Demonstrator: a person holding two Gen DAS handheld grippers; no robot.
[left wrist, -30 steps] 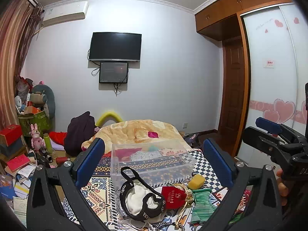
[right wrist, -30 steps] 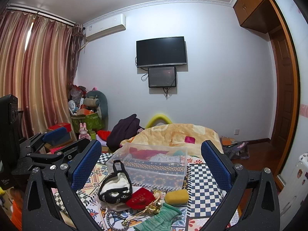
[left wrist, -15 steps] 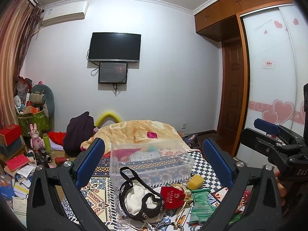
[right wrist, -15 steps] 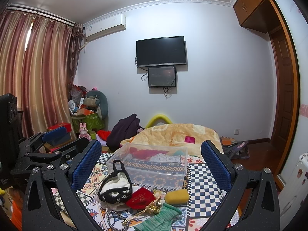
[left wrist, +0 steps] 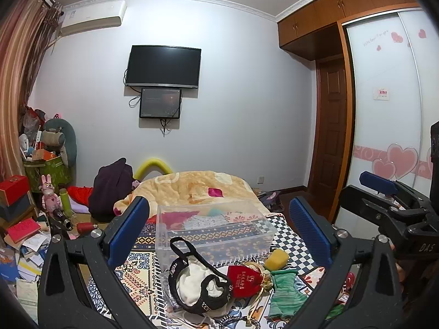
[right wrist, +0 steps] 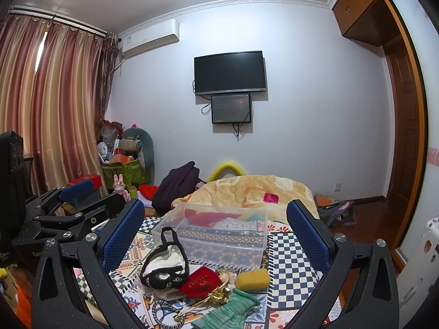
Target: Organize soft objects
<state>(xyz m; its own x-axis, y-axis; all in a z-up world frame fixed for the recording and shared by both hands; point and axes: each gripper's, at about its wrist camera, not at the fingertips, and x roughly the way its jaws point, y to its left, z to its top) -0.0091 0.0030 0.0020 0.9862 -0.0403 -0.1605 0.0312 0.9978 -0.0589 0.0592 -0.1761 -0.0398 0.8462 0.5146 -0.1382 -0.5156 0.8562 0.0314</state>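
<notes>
**Soft things heaped before the clear box**

Clear plastic box (left wrist: pixel 214 229) sits on the patterned bed cover (right wrist: pixel 290 252). Just in front of it lie a black-and-white pouch (left wrist: pixel 196 282), a red drawstring bag (left wrist: pixel 242 281), a yellow sponge (right wrist: pixel 252 276) and a green knit cloth (left wrist: pixel 284 292). Left gripper (left wrist: pixel 219 235) and right gripper (right wrist: pixel 215 235) both hang above the heap, spread wide, holding nothing.

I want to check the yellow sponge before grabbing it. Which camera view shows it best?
The right wrist view: the yellow sponge lies whole and unobstructed in front of the clear bin. The left wrist view shows it smaller, farther right.
</notes>
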